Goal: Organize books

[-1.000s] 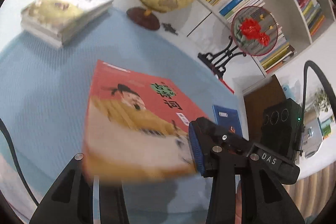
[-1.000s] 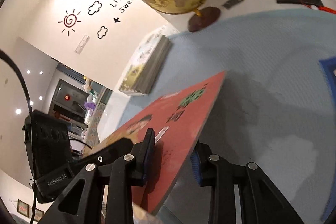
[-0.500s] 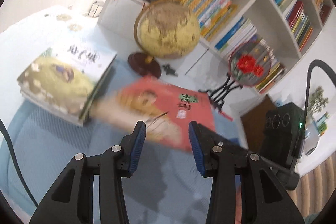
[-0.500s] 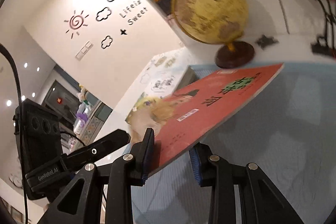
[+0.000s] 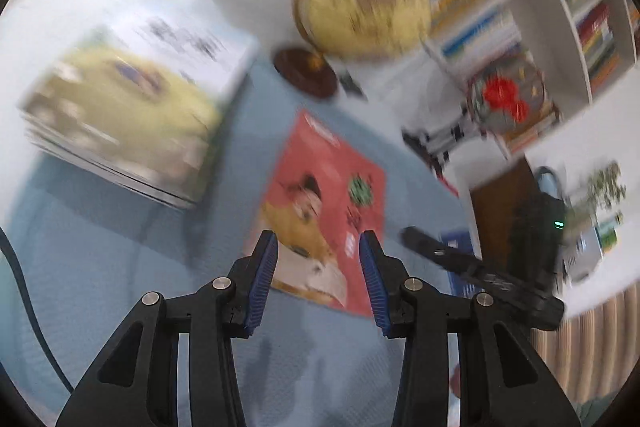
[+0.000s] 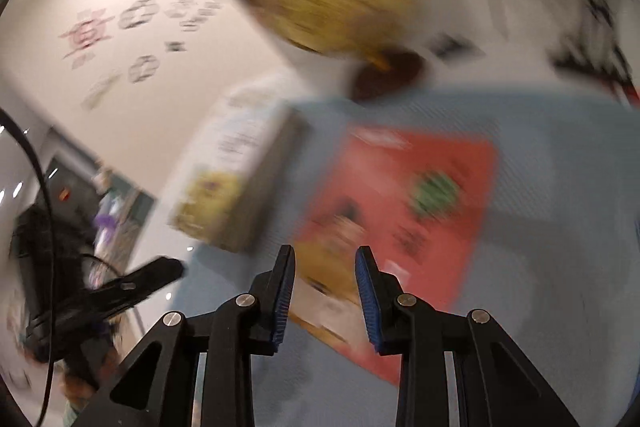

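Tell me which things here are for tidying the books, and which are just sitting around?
For the job:
red book
stack of books
shelf books

Just sitting around:
globe
round fan with red flowers
wall stickers

A table covered with a light blue cloth carries the things. On it a red book lies flat with its cover up, and a stack of books lies just beside it, not touching. A globe stands on its dark round foot at the far edge, and a small blue book lies near the other side.
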Tool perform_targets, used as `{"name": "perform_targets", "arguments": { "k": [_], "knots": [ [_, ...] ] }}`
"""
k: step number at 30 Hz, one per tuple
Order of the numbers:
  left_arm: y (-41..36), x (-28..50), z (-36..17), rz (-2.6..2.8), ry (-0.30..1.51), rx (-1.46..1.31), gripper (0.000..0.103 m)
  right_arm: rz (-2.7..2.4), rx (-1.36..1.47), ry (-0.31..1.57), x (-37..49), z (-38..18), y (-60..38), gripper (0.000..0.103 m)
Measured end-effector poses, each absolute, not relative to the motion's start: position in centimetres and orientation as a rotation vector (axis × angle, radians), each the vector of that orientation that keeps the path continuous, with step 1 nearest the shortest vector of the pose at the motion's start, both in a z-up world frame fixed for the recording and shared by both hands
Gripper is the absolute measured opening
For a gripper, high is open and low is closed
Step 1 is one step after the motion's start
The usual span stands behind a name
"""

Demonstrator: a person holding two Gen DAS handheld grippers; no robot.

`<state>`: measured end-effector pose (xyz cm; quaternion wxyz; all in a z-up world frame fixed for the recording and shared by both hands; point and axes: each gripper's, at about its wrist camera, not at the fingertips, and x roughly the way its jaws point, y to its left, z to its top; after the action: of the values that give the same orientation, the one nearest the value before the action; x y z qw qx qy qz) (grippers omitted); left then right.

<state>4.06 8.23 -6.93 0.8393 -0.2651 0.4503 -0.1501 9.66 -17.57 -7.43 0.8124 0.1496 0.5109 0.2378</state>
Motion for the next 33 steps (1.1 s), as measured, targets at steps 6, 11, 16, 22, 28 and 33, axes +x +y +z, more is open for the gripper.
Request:
{"name": "perform_targets", "arguments": {
  "k": [6,11,16,22,28,33],
  "knots": [
    [4.8,8.5,-11.8,-0.099,1.024,-0.427,0.050,0.370,0.374,1.168,9.7,-11.8,-20.5,0.030],
    [5.0,9.2,-13.5,-0.161,1.055,-0.541,0.050,0.389,0.331,1.152,9.6,-12.3,-19.5,0.036],
    [6.4,6.8,-13.7,-0.341,1.079,-0.821,0.050,0.437,0.429,1.178,10.3,-12.4,-22.6,0.036],
    [2.2,3.7,-14.5,-0.499,1.077,-0.883,0.050,0.548,0.506,1.220,11.6,-13.4,-24.4,0.036],
    [1.1,5.1,-16.2,-0.367,1.079,-0.881,0.020,0.560,0.535,1.209,11.0,-13.6,-24.7,0.036],
    [1.9,6.2,-15.5,-0.464,1.066,-1.105,0.013,0.597,0.594,1.263,9.6,-13.3,-26.0,0.056]
  ]
}}
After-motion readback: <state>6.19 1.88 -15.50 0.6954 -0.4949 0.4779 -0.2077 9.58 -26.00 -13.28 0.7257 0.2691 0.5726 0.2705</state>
